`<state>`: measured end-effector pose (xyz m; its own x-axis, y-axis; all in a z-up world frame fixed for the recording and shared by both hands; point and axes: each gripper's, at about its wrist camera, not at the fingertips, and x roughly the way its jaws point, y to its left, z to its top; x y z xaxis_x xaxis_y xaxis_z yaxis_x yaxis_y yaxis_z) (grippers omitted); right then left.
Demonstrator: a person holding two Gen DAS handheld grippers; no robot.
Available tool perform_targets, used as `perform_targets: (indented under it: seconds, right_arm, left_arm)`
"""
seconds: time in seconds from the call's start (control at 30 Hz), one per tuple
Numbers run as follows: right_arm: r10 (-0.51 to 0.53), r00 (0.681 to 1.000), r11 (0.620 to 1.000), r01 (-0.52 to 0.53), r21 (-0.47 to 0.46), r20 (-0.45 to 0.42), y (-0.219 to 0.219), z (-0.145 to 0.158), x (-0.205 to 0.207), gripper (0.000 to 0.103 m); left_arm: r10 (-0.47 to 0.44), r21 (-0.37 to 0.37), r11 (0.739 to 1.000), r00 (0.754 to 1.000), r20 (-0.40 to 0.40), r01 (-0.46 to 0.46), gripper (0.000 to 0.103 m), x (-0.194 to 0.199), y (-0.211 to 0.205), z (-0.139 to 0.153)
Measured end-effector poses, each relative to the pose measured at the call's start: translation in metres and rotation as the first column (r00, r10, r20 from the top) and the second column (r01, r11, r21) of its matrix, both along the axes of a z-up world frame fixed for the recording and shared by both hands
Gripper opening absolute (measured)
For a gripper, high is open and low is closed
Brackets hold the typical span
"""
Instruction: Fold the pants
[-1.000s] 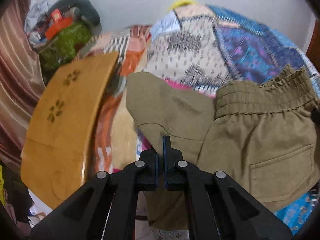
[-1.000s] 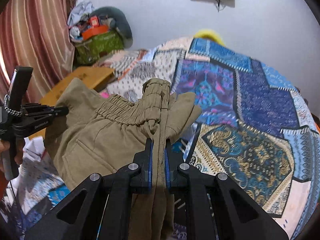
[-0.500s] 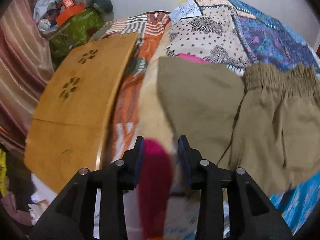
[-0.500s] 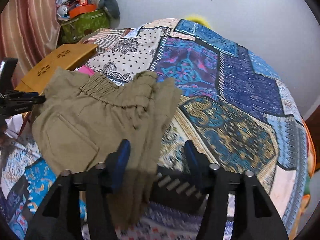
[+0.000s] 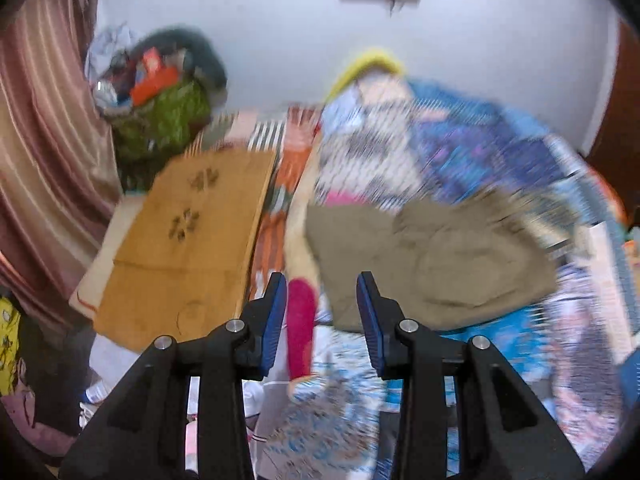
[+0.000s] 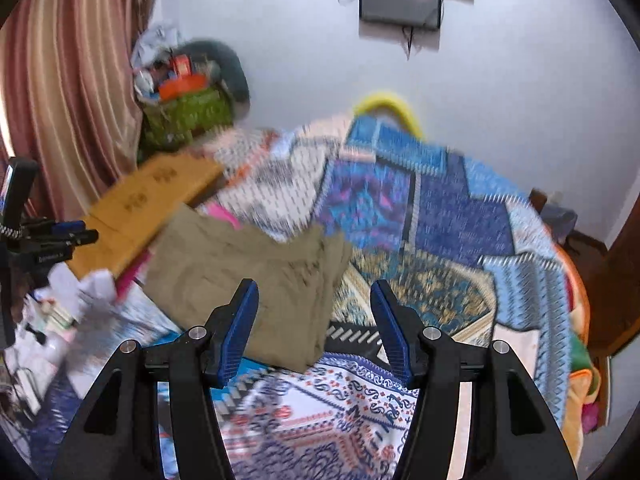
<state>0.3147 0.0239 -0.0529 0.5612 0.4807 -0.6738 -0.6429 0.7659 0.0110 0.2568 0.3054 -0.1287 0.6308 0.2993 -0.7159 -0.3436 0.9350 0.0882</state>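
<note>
The khaki pants (image 5: 432,256) lie folded in a compact bundle on the patterned bedspread (image 5: 460,160). They also show in the right wrist view (image 6: 248,272). My left gripper (image 5: 322,300) is open and empty, pulled back from the bundle's left edge. My right gripper (image 6: 314,308) is open and empty, just in front of the bundle's near edge. The left gripper (image 6: 60,236) shows at the left edge of the right wrist view. Both views are blurred by motion.
A wooden lap table (image 5: 192,240) lies left of the pants. A green bag of clutter (image 5: 160,120) stands in the back corner by the curtain (image 5: 44,152). A pink item (image 5: 300,320) lies near the bed's edge. A screen (image 6: 400,0) hangs on the wall.
Both grippers let go of the pants and opened wide. The pants dropped onto the bed as a folded bundle. Both grippers pulled back and tilted up.
</note>
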Motion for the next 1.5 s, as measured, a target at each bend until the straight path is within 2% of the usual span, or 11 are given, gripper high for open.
perform_targets:
  seconds: [0.13, 0.27, 0.47, 0.6, 0.8, 0.87, 0.93, 1.03, 1.13, 1.23, 1.5]
  right_arm:
    - [0.015, 0.996, 0.995, -0.024, 0.095, 0.086, -0.013, 0.05, -0.036, 0.054]
    - [0.031, 0.986, 0.979, -0.063, 0.192, 0.164, -0.029, 0.093, -0.078, 0.054]
    - [0.055, 0.954, 0.946, -0.145, 0.289, 0.296, -0.055, 0.137, -0.155, 0.054]
    - [0.024, 0.93, 0.933, -0.153, 0.327, 0.368, -0.071, 0.144, -0.195, 0.054]
    - [-0.018, 0.924, 0.923, -0.131, 0.361, 0.381, -0.085, 0.133, -0.227, 0.054]
    - [-0.027, 0.93, 0.923, -0.118, 0.366, 0.367, -0.086, 0.129, -0.231, 0.062]
    - [-0.041, 0.935, 0.919, -0.103, 0.38, 0.353, -0.09, 0.126, -0.237, 0.078]
    - [-0.057, 0.939, 0.92, -0.083, 0.383, 0.34, -0.093, 0.126, -0.24, 0.084]
    - [-0.071, 0.937, 0.919, -0.072, 0.388, 0.343, -0.093, 0.126, -0.239, 0.088]
    - [-0.088, 0.934, 0.918, -0.058, 0.392, 0.345, -0.098, 0.124, -0.244, 0.101]
    - [-0.097, 0.925, 0.927, -0.051, 0.372, 0.367, -0.097, 0.122, -0.252, 0.102]
  left_arm:
    - [-0.058, 0.065, 0.997, 0.987, 0.147, 0.049, 0.037, -0.045, -0.047, 0.064]
    - [-0.108, 0.094, 0.992, 0.953, 0.281, 0.085, 0.037, -0.097, -0.087, 0.114]
    - [-0.167, 0.126, 0.984, 0.894, 0.417, 0.125, 0.038, -0.168, -0.137, 0.152]
    - [-0.187, 0.164, 0.979, 0.854, 0.485, 0.122, 0.039, -0.208, -0.167, 0.158]
    - [-0.167, 0.159, 0.983, 0.824, 0.541, 0.095, 0.071, -0.242, -0.188, 0.147]
    - [-0.157, 0.143, 0.985, 0.823, 0.546, 0.093, 0.081, -0.246, -0.19, 0.144]
    - [-0.136, 0.129, 0.989, 0.817, 0.561, 0.076, 0.091, -0.251, -0.19, 0.141]
    - [-0.132, 0.135, 0.989, 0.815, 0.564, 0.066, 0.101, -0.256, -0.193, 0.141]
    - [-0.137, 0.139, 0.988, 0.81, 0.571, 0.069, 0.103, -0.262, -0.195, 0.141]
    - [-0.133, 0.138, 0.988, 0.81, 0.571, 0.065, 0.103, -0.264, -0.196, 0.14]
    - [-0.116, 0.123, 0.991, 0.813, 0.571, 0.055, 0.103, -0.266, -0.196, 0.137]
